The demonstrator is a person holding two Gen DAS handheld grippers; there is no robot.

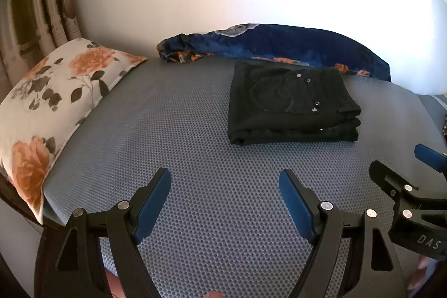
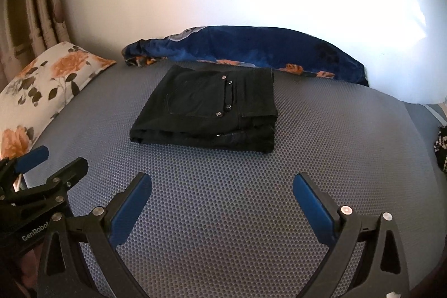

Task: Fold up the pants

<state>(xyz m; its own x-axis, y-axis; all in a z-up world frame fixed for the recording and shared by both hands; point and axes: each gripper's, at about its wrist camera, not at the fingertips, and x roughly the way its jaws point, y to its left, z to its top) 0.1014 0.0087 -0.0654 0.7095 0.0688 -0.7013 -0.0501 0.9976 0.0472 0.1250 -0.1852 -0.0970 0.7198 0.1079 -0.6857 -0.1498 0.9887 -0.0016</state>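
Already the black pants (image 2: 206,109) lay folded in a neat stack far out on the grey bed (image 2: 237,214), and the left gripper (image 1: 225,196) and right gripper (image 2: 222,198) hung wide and empty, so little looked left to do

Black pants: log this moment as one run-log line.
black pants: folded stack on mattress | left gripper: open, empty | right gripper: open, empty

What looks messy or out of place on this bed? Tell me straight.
Nothing stands out. The black pants lie in a compact folded stack on the grey mattress, with both claws open and clear of them.
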